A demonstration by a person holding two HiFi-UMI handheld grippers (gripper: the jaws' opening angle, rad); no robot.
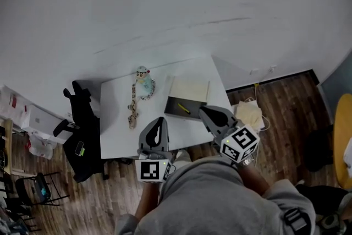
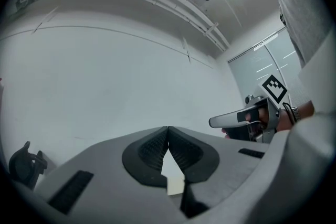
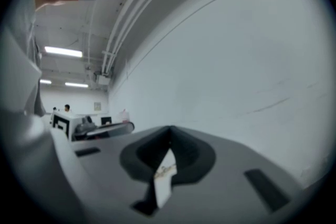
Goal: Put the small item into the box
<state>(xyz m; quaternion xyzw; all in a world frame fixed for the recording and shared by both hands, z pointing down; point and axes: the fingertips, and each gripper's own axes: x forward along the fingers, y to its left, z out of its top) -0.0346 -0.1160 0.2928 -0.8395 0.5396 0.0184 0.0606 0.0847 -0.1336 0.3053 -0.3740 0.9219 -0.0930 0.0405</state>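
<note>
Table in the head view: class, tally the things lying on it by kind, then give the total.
Long patterned soft toy: 1
Open box: 1
Small yellow item, lying in the box's dark half: 1
Total: 3

The table [image 1: 113,135] is white, set against a dark brown wood-plank floor [image 1: 286,102] and a pale grey-white wall [image 1: 165,3]. The box [image 1: 190,91] shows a cream panel beside a near-black tray, and the small item [image 1: 183,108] lying in the tray is yellow. The plush toy [image 1: 144,80] is pale teal and cream, with a tan band speckled in darker dots. The left gripper [image 2: 167,129] and right gripper [image 3: 169,129] have light grey shells with black ribbed pads, and each marker cube [image 1: 153,170] bears black squares on white. The chair [image 1: 82,124] is draped in black, the cloth bag [image 1: 248,114] is cream, and the person's sweatshirt [image 1: 220,195] is grey.
</note>
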